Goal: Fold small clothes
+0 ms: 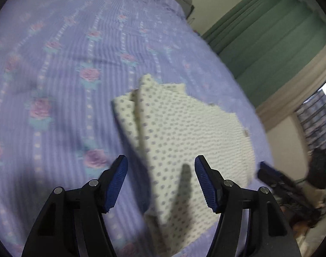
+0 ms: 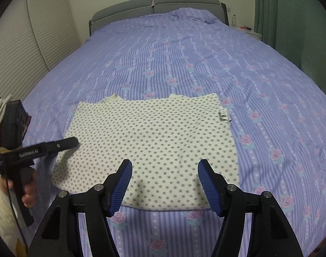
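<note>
A cream garment with grey dots (image 2: 150, 141) lies flat on the purple floral bedspread (image 2: 184, 60), folded into a rough rectangle, with a small label at its right edge. It also shows in the left wrist view (image 1: 180, 141), blurred. My left gripper (image 1: 160, 182) is open and empty, just above the garment's left edge. It also appears at the left of the right wrist view (image 2: 73, 142). My right gripper (image 2: 165, 184) is open and empty, over the garment's near edge. Its tip shows at the right of the left wrist view (image 1: 268, 171).
The bed has a grey headboard (image 2: 154, 6) at the far end. A white nightstand (image 2: 246, 30) with a bottle stands at the far right beside green curtains (image 2: 291, 21). A slatted wardrobe (image 2: 23, 53) runs along the left.
</note>
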{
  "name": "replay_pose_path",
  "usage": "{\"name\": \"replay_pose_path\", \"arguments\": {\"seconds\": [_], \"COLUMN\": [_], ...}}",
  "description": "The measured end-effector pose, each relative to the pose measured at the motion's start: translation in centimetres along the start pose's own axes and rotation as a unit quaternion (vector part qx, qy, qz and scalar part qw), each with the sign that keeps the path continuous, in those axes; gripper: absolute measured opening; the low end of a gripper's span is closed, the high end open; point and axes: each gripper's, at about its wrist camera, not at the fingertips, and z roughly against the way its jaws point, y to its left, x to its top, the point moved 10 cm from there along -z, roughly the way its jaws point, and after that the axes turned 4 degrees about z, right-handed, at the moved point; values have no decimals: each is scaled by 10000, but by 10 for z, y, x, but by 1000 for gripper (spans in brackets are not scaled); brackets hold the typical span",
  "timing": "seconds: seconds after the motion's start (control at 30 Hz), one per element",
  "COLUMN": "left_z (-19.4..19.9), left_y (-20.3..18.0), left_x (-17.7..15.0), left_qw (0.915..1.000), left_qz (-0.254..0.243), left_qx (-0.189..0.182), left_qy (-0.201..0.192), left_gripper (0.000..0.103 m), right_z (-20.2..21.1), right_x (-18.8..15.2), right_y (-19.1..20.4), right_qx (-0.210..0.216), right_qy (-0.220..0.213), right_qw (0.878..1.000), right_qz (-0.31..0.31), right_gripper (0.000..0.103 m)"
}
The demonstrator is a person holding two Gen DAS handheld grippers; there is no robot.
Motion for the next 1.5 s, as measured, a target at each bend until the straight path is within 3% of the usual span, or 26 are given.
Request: {"name": "replay_pose_path", "arguments": {"seconds": [0.2, 0.27, 0.37, 0.53, 0.63, 0.7, 0.8, 0.87, 1.1, 1.27, 1.5], "left_z": [-14, -19, -19, -8, -4, -2, -1, -7, -44, -76, -110], "left_y": [-9, -15, -17, -15, -29, -40, -64, -82, -141, -170, -184], "left_x": [-1, -5, -8, -3, 0, 3, 9, 11, 23, 10, 0], "left_qw": [9996, 9990, 9978, 9963, 9986, 9960, 9840, 9748, 9626, 9549, 9519], "left_qz": [-151, -123, 73, 505, 274, 99, -341, -473, -801, -995, -801], "left_qx": [-83, -231, -418, -488, 131, 777, 1682, 2079, 2402, 2545, 2669], "left_qy": [206, 354, 513, 485, 427, 423, 481, 658, 961, 1163, 1274], "left_gripper": [62, 45, 31, 17, 17, 17, 17, 17, 17, 17, 17], "right_z": [-9, -9, -7, 2, 9, 15, 22, 28, 50, 50, 32], "right_x": [-2, -3, -5, -7, -9, -10, -13, -15, -20, -17, -16], "right_y": [2, 3, 1, -5, -8, -11, -19, -27, -68, -102, -138], "right_qx": [40, 53, 63, 87, 116, 135, 68, 62, 113, 65, -37], "right_qy": [90, 85, 77, 33, -23, -70, -98, -120, -295, -333, -198], "right_qw": [9999, 9999, 9998, 9996, 9995, 9993, 9993, 9991, 9966, 9949, 9933], "right_qz": [-91, -105, -143, -259, -306, -328, -350, -411, -768, -951, -1135], "right_gripper": [65, 65, 65, 65, 65, 65, 65, 65, 65, 65, 65]}}
